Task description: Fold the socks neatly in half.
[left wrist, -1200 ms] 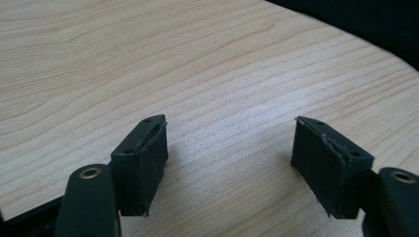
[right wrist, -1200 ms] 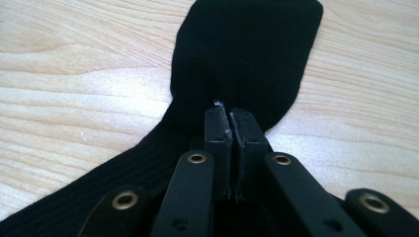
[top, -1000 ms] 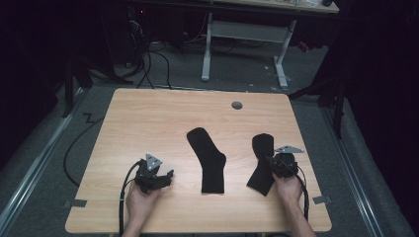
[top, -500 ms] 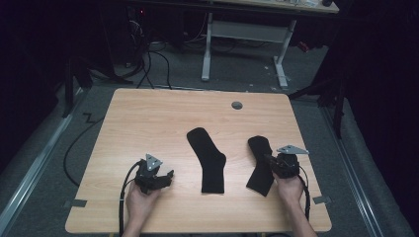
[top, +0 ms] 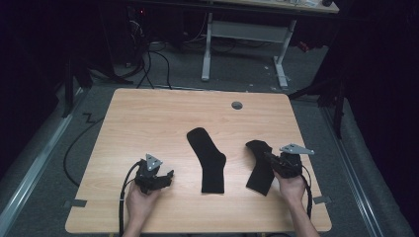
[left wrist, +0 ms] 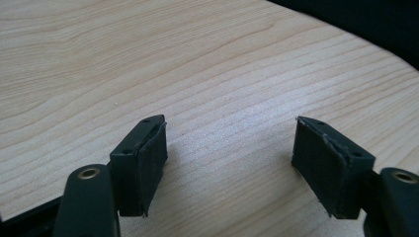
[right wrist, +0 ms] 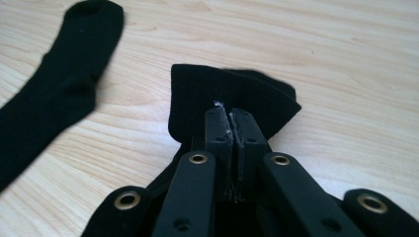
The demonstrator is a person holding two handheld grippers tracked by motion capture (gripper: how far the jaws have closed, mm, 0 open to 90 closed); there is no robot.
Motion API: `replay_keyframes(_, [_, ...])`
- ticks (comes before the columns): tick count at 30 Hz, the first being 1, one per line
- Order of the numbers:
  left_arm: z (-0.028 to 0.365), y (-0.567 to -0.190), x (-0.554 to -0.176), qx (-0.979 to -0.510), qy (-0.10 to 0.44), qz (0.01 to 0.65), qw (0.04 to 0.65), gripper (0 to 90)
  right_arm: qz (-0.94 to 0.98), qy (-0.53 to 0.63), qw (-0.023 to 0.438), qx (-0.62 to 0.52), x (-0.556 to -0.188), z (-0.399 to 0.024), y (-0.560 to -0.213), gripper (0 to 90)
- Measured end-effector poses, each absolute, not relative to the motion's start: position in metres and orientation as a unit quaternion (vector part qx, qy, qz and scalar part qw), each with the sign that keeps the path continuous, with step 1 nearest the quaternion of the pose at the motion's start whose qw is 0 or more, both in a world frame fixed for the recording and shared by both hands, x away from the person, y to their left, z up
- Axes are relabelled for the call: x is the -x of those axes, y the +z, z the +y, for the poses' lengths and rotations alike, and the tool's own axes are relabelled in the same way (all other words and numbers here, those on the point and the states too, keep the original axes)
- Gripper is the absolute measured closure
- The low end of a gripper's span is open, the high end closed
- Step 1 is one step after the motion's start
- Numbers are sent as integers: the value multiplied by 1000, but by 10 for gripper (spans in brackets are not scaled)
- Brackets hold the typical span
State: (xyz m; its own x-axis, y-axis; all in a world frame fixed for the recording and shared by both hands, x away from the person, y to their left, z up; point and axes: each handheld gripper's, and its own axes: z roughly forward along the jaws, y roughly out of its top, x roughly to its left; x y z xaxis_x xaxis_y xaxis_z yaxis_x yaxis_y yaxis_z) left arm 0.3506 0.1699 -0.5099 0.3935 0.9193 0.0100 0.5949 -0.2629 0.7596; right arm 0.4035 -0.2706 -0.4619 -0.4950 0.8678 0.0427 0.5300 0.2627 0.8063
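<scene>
Now our right fingers [right wrist: 231,129] clamp the right sock [top: 259,165], its long axis running near to far; our left fingers [left wrist: 148,163] stand apart over the bare surface [top: 163,118].

Table [top: 148,118]: light wood-grain top, smooth, faint satin sheen seen in the left gripper view. Round grey plastic-looking grommet [top: 237,105] set in the far edge. Sock near the right [top: 259,165]: black knitted cloth, matt, fine ribbing seen in the right gripper view. Middle sock [top: 210,160]: same black matt cloth, soft and slightly fuzzy. Right gripper [right wrist: 231,123]: black matt plastic arms, brass-coloured metal rivets, dark rubbery pads [right wrist: 217,129] with frayed edges. Left gripper [left wrist: 230,163]: same matt black build, pads [left wrist: 321,165] look coarse. Grey plate on top looks like dull metal.
</scene>
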Motion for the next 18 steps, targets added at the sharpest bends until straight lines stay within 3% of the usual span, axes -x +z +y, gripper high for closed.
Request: replay_keyframes(18, [170, -510, -351, -759, 234, 498, 347, 298, 771, 423, 210, -428, -400, -249, -431, 877])
